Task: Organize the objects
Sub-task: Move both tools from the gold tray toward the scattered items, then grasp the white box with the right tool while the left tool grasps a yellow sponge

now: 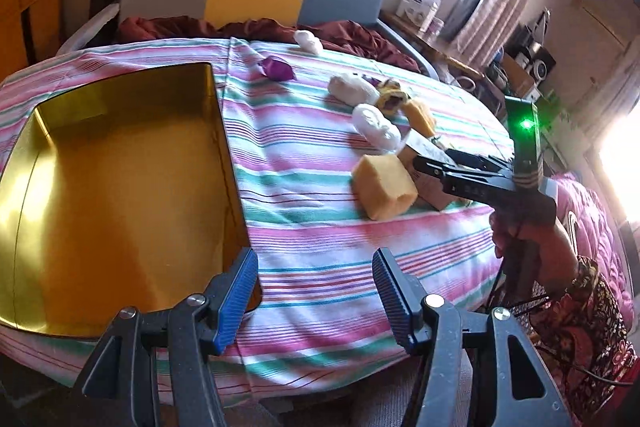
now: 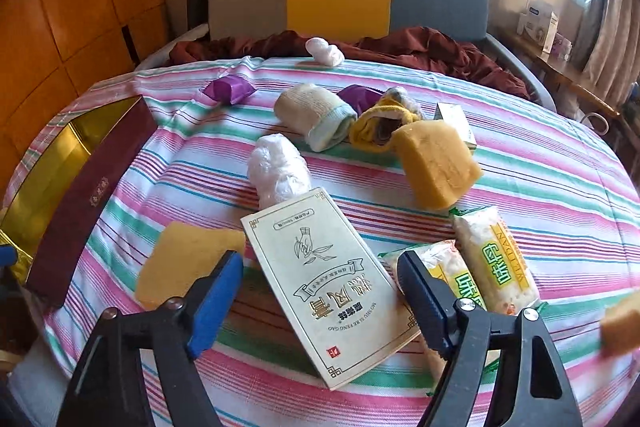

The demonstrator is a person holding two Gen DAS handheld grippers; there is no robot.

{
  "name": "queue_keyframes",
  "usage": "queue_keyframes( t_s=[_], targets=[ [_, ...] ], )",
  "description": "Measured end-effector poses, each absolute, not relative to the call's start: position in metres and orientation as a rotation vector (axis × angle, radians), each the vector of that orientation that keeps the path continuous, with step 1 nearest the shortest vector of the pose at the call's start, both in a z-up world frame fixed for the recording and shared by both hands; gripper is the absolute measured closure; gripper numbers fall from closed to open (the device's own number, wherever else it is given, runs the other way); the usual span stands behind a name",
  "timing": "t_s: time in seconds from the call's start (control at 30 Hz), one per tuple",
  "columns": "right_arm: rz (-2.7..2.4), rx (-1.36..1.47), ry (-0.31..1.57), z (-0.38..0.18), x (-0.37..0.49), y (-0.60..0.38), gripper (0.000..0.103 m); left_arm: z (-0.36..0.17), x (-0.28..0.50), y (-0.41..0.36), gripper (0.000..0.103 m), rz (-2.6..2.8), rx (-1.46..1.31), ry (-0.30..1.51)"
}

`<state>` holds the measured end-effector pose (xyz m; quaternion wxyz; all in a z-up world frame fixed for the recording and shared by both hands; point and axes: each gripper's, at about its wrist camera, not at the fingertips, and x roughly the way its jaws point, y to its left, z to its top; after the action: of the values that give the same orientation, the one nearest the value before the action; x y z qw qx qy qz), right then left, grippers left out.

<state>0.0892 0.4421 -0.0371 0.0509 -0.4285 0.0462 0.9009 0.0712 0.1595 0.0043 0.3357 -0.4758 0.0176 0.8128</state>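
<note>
Both looking forward, close over the pink and green striped bed sheet (image 1: 320,227), sharing the shiny gold metal box (image 2: 60,163).

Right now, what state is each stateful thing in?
Gold tin: open, nothing inside.
Left gripper: open, holding nothing.
Right gripper: open over the cream box, not gripping.
Cream box: closed, lying flat.
Snack packets: sealed.
White sock: rolled up.
</note>
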Motion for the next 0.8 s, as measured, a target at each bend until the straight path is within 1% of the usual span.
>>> queue_keyframes(
  t_s=[0.13,0.2,0.23,0.3,0.33,0.37,0.4,0.43,0.67,0.7,0.8],
  targets=[
    [2.743,-1.277,0.127,-0.04,0.092,0.44,0.028,0.003,0.071,0.171,0.043,2.092,-1.241,0.083],
    [2.729,-1.276,0.099,-0.04,0.095,0.439,0.034,0.002,0.07,0.18,0.043,2.07,-1.244,0.099],
    [2.715,-1.283,0.086,-0.04,0.095,0.439,0.034,0.002,0.069,0.184,0.043,2.058,-1.243,0.102],
    [2.691,-1.313,0.106,-0.043,0.094,0.442,0.035,0.002,0.069,0.195,0.043,2.032,-1.249,0.121],
    [2.685,-1.329,0.145,-0.045,0.094,0.447,0.036,0.002,0.07,0.2,0.043,2.019,-1.246,0.13],
    [2.689,-1.341,0.179,-0.047,0.094,0.45,0.04,0.003,0.069,0.205,0.042,2.006,-1.242,0.14],
    [2.693,-1.35,0.232,-0.049,0.095,0.453,0.048,0.002,0.069,0.211,0.042,2.002,-1.246,0.155],
    [2.692,-1.352,0.263,-0.05,0.096,0.455,0.05,0.001,0.068,0.218,0.042,1.997,-1.251,0.167],
    [2.606,-1.286,0.483,-0.05,0.121,0.461,0.051,-0.007,0.061,0.254,0.04,2.0,-1.261,0.181],
    [2.597,-1.279,0.496,-0.049,0.124,0.461,0.051,-0.011,0.059,0.26,0.038,2.0,-1.266,0.171],
    [2.571,-1.259,0.478,-0.049,0.132,0.456,0.051,-0.019,0.052,0.274,0.037,2.013,-1.275,0.152]
  ],
)
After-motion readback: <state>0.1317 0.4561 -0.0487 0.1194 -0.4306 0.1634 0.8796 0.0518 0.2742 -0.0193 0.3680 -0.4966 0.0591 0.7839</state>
